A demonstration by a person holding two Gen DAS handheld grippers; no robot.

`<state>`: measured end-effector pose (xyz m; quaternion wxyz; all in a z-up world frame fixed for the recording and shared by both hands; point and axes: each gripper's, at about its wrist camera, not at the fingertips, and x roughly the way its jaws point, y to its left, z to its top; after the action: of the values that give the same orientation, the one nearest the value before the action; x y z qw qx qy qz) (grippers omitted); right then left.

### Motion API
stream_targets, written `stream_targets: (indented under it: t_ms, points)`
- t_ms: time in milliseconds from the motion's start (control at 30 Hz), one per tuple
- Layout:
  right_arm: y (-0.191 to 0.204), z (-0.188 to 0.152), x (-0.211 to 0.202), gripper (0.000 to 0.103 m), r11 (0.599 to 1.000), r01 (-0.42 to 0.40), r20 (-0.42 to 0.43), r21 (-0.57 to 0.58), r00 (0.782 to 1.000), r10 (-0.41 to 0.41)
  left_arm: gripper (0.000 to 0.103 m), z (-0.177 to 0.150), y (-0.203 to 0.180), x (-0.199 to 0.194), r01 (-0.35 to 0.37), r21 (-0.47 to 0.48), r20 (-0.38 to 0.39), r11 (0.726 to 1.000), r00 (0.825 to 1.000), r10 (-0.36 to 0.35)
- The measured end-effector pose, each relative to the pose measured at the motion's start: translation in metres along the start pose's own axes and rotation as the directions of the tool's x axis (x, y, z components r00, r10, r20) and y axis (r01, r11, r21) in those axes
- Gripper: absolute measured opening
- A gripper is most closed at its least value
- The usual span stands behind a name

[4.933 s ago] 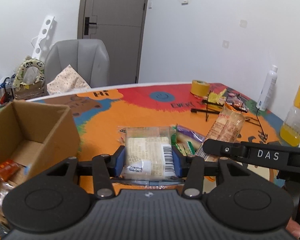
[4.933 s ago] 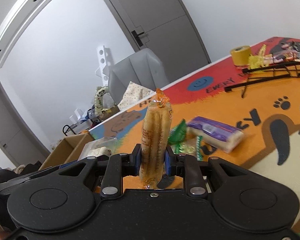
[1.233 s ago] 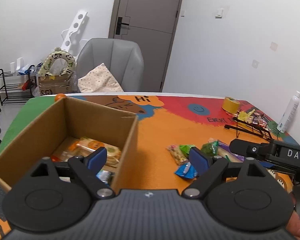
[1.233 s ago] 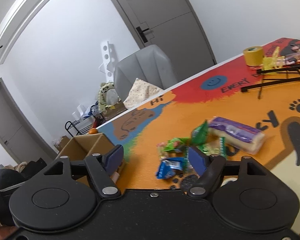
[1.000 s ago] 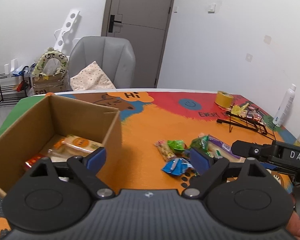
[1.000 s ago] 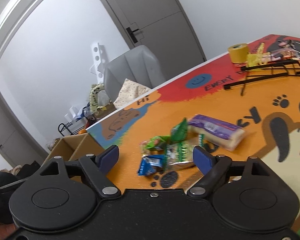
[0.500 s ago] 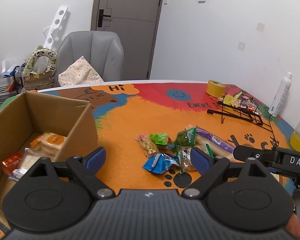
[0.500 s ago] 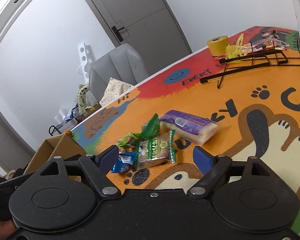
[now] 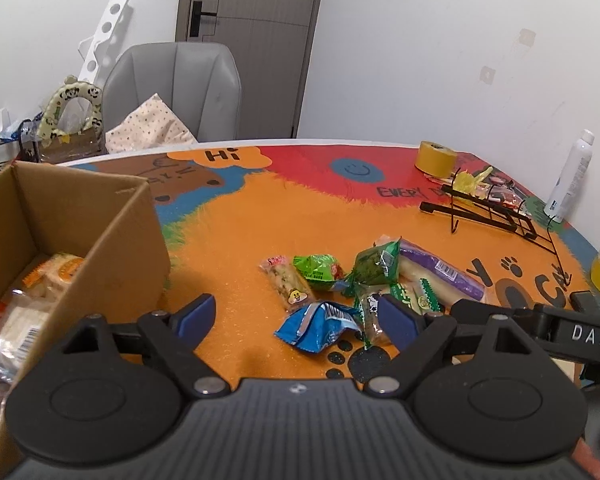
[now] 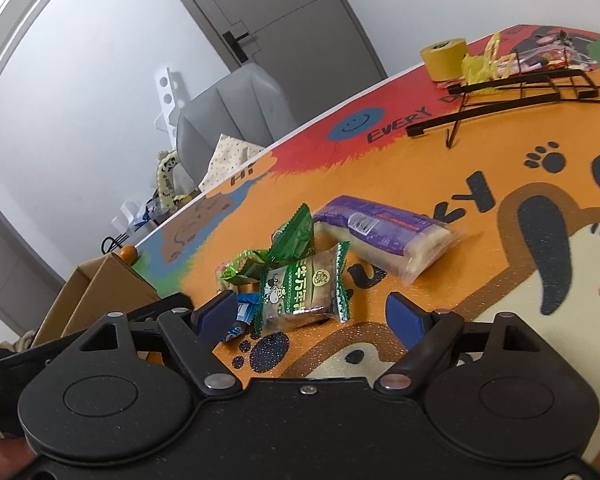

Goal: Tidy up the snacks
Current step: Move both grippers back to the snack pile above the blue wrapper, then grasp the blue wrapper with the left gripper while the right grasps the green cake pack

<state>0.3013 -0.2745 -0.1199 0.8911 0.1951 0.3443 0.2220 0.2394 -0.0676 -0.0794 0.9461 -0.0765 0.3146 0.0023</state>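
Both tongs gape empty: left gripper (image 9: 296,318) before a crumpled blue foil packet (image 9: 318,326), right gripper (image 10: 312,316) before a green-edged brown wrapped biscuit (image 10: 300,288).

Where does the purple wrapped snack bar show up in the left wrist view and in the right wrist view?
Left wrist: purple snack bar, right of centre, behind the snack pile.
Right wrist: purple snack bar, centre, right of the green packets.
Shared landmark: yellow tape roll.
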Motion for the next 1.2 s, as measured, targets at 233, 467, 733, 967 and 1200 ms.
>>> stream_targets:
  t_ms: [233,467,733,967,1200]
  points:
    - [-0.014,0.003,0.016,0.082,1.000,0.012,-0.025,0.028,1.000,-0.011,0.087,-0.002,-0.003,0.026,0.002,0.009,-0.035,1.000,0.999,-0.002]
    - [-0.013,0.006,0.024,0.082,1.000,0.013,-0.027,0.010,1.000,-0.013,0.081,-0.006,-0.006,0.051,0.008,0.007,-0.077,1.000,0.997,-0.008]
    - [0.001,0.005,0.034,0.082,0.999,0.006,-0.039,-0.033,0.999,-0.007,0.052,-0.011,-0.007,0.058,0.017,0.028,-0.086,0.999,0.996,-0.014]
    - [0.020,0.004,0.044,0.082,0.996,0.026,-0.046,-0.083,0.998,-0.030,0.037,-0.011,0.004,0.052,0.036,0.003,-0.088,0.999,0.996,-0.035]
    - [0.033,0.005,0.052,0.082,0.991,0.067,-0.060,-0.114,0.995,-0.075,0.036,-0.010,0.018,0.042,0.028,-0.026,-0.072,0.999,0.997,-0.030]
